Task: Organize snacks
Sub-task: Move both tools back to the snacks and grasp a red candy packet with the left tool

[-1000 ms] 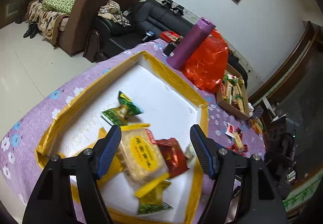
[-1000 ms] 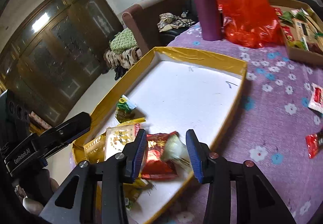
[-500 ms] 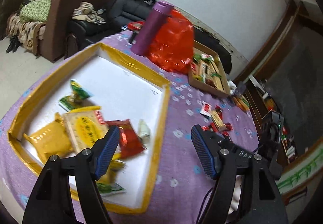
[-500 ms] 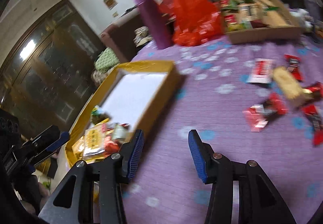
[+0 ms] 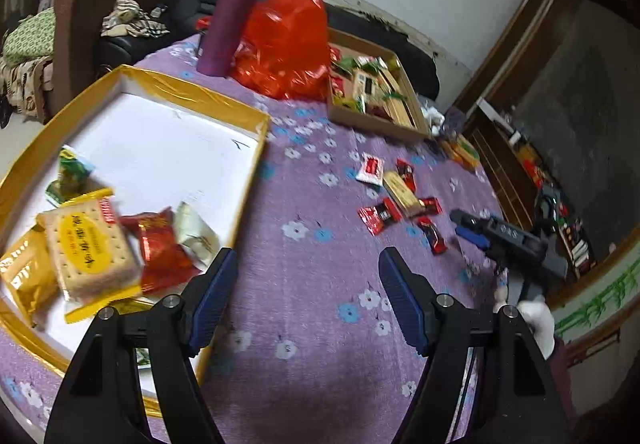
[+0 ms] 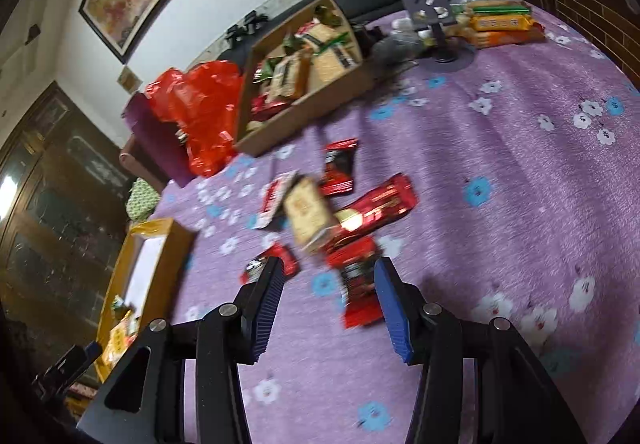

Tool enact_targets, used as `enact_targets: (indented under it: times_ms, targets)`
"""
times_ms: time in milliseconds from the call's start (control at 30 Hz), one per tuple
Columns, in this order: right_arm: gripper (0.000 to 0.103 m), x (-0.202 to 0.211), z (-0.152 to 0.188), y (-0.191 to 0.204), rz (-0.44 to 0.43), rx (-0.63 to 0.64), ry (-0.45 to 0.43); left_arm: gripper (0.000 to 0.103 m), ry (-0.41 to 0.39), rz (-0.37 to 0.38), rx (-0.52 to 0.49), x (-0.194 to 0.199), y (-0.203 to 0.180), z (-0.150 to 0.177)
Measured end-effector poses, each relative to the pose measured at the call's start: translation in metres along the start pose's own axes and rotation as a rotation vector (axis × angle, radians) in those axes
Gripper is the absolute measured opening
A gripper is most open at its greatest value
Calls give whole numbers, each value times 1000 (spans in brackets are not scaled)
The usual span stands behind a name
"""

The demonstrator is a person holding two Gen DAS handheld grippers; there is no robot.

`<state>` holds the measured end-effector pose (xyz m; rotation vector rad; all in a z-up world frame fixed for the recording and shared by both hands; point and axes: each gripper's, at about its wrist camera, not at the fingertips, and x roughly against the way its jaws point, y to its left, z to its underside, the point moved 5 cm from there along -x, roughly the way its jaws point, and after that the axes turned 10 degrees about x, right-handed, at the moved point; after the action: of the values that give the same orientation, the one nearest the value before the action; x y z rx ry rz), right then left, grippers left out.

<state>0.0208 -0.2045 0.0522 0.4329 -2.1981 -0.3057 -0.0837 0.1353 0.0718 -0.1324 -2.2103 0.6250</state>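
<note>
My right tool [image 6: 326, 296] hangs open and empty, nearer than the left; the red snack packet [image 6: 360, 294] lies on the tabletop [image 6: 520, 171] between its fingers, long axis pointing away.

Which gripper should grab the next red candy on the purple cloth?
Probably the right gripper: it is open just above the red candy in the loose pile. The left gripper, also open, hangs over bare cloth beside the yellow tray.

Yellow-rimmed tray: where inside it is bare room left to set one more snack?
The far half of the yellow-rimmed tray, white floor between the green packet and the far rim, is bare. The near end is crowded: cracker pack, red packet, gold packet.
</note>
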Motion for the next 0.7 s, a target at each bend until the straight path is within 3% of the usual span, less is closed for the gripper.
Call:
enact_targets:
  times_ms: [333,700]
  targets:
    - [55,-34,7,2,58,82,54,73,54,-37,-56,-25,-18,6]
    - [51,-48,13,17,214,299,78,72,152,-130,-306,-110,-74,8]
